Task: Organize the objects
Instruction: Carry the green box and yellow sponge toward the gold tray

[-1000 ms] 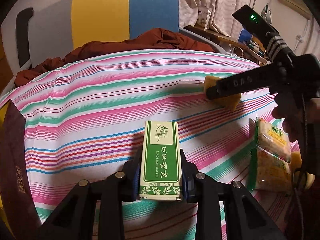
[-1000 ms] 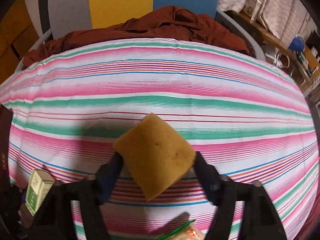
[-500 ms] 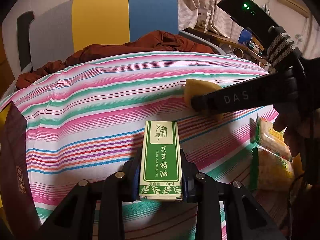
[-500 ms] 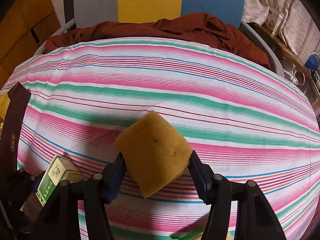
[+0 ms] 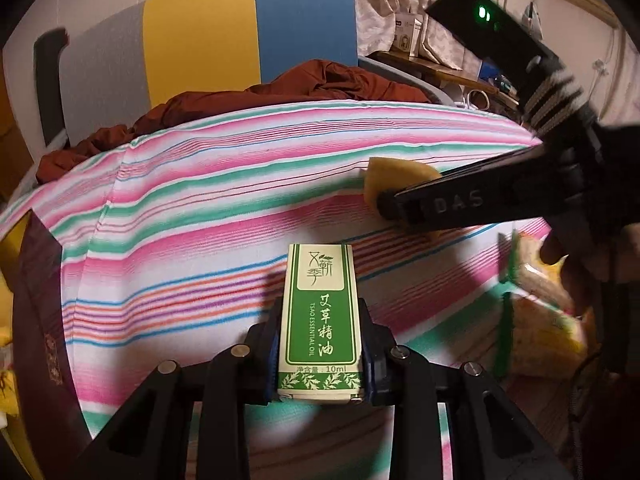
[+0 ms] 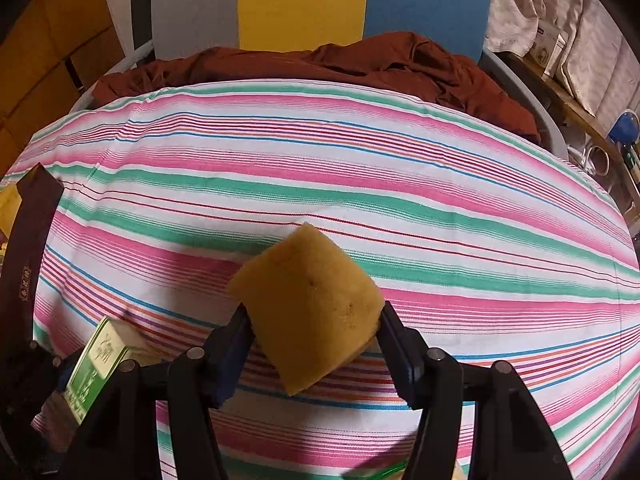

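Note:
A green and cream essential-oil box [image 5: 320,280] stands upright between the pads of my left gripper [image 5: 320,332], which is shut on it just above the striped cloth [image 5: 200,200]. The same box [image 6: 102,360] shows at the lower left of the right wrist view. My right gripper [image 6: 314,320] is shut on a yellow sponge [image 6: 308,304], held tilted with one corner pointing down, its sides squeezed by the pads. From the left wrist view, that sponge [image 5: 396,176] hangs over the cloth to the right of and beyond the box, partly hidden by a black finger [image 5: 440,208].
A long dark brown box [image 5: 40,320] lies along the cloth's left edge. Yellow snack packets with green trim [image 5: 536,312] sit at the right, by a hand. A rust-red garment [image 6: 320,64] is heaped on the chair behind the table. A cluttered shelf [image 6: 600,152] stands far right.
My right gripper has carried the sponge leftward, closer to the green box, and rolled a little. The left gripper and its box have stayed put.

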Motion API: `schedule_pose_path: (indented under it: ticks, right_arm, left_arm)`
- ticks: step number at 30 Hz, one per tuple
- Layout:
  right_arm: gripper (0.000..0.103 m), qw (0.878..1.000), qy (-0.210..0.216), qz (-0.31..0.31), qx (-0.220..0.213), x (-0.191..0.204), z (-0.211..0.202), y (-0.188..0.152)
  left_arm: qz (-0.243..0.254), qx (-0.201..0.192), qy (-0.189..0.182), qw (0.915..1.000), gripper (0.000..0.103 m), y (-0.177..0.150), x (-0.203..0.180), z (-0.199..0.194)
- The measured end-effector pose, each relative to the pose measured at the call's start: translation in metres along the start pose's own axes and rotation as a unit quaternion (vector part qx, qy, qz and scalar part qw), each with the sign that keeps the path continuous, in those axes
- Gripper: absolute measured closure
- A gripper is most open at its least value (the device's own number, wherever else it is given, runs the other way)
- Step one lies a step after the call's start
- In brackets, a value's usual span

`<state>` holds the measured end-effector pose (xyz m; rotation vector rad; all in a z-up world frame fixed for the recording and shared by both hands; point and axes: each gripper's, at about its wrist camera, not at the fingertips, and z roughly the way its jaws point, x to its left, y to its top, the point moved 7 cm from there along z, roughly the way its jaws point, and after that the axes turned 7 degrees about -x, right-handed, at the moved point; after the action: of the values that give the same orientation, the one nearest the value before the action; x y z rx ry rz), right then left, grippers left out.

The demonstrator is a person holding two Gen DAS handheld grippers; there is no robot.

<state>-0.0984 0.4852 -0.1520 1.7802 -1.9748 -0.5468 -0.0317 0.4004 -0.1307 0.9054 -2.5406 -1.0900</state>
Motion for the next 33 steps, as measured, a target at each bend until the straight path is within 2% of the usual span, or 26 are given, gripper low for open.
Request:
schedule_pose_path:
  ticks: [6,8,13,17,23,29,33]
  right_arm:
    - [0.042,1.0,0.009,-0.006,-0.009,0.007,-0.003,0.001]
    - [0.042,1.0,0.012,-0.013,-0.008,0.013,-0.003,-0.001]
    - [0.042,0.999,0.012,-0.037,-0.01,0.031,-0.008,-0.007]
    - [0.042,0.998,-0.018,-0.063,-0.006,0.038,-0.005,-0.012]
    - [0.044,0.998,-0.029,-0.056,0.002,0.042,-0.008,-0.015]
    - [0.044,1.0,0.008,-0.023,0.006,0.06,-0.018,-0.018]
    - [0.044,0.999,0.041,-0.008,-0.014,0.086,-0.037,-0.017]
  left_arm:
    - [0.026,-0.036,0.004,0.999,0.072,0.014,-0.009,-0.047]
    - [0.018,-0.043,0.001,0.9989,0.072,0.019,-0.008,-0.064]
    - [-0.002,-0.058,0.015,0.9982,0.072,0.023,0.01,-0.106]
    - [-0.011,-0.067,0.034,0.9971,0.072,0.023,0.027,-0.132]
    - [-0.029,-0.085,0.06,0.9941,0.072,0.016,0.061,-0.17]
    - [-0.044,-0.094,0.082,0.9912,0.072,0.006,0.088,-0.191]
    - [-0.069,-0.096,0.091,0.9888,0.072,-0.004,0.109,-0.2]
